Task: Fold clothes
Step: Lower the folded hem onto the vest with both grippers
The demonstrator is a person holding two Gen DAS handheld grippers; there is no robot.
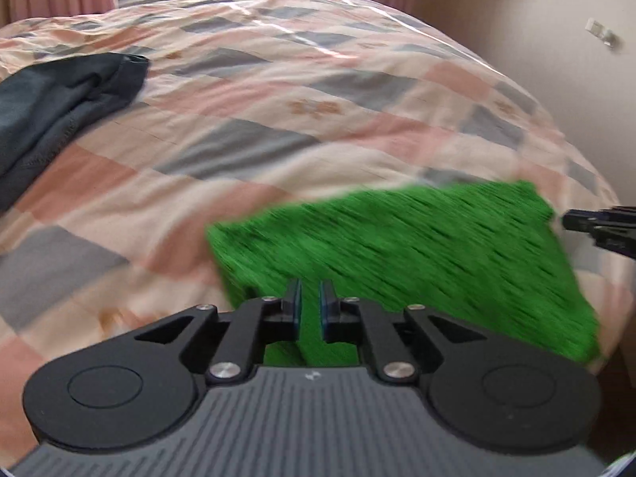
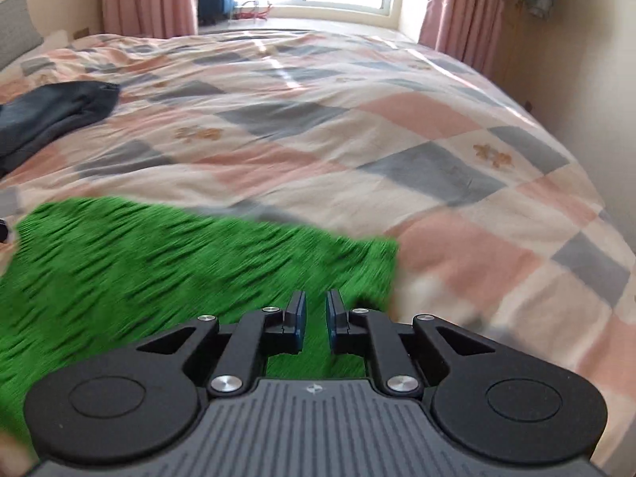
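From the left wrist, the green garment (image 1: 397, 254) is smeared with motion blur, so its weave and edges are hard to read, and its near part disappears under the left gripper (image 1: 309, 306). It lies on the near right part of the checked bedspread (image 1: 246, 91), close to the bed's edge. The left gripper's blue-padded fingers (image 1: 295, 304) stand close together with a narrow slot between them; green cloth shows in that slot, but I cannot tell whether they pinch it. At the right border a black tip of the right gripper (image 1: 596, 224) pokes in just beside the garment's far corner, mostly cut off. A dark garment (image 1: 59, 107) lies crumpled at the left, well apart, partly out of frame. From the right wrist, the same green garment (image 2: 159, 262) spreads blurred across the lower left and runs off the frame. The right gripper (image 2: 315, 314) points forward over its right edge, fingers (image 2: 297, 314) near each other with a slim gap showing green; a pinch is unclear. The dark garment (image 2: 51, 115) sits far left on the bedspread (image 2: 357, 139).
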